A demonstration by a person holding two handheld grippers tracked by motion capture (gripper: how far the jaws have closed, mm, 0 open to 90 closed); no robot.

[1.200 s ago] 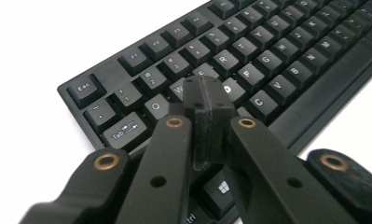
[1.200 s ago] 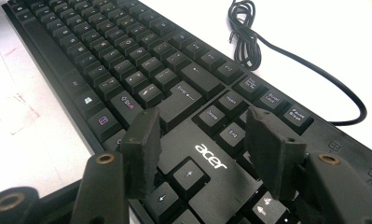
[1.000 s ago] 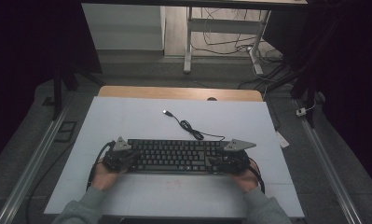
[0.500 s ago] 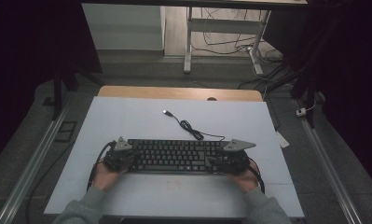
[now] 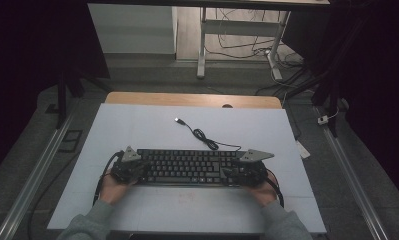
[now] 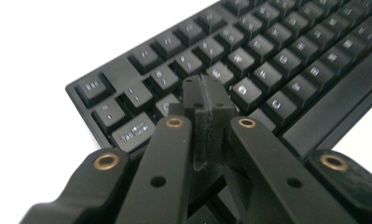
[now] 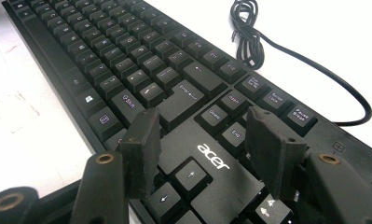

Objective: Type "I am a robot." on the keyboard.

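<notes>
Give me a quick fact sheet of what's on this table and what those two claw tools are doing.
Surface: white table top
Main item: black keyboard, lying flat
Cable: keyboard cable, loosely coiled behind the keyboard, plug end free
Left gripper: jaws shut, tips above the keys at the keyboard's left end
Right gripper: jaws open, over the arrow keys at the right end

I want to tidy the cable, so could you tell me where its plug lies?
In the high view the plug lies on the white mat, beyond the keyboard, toward the table's far edge.
</notes>
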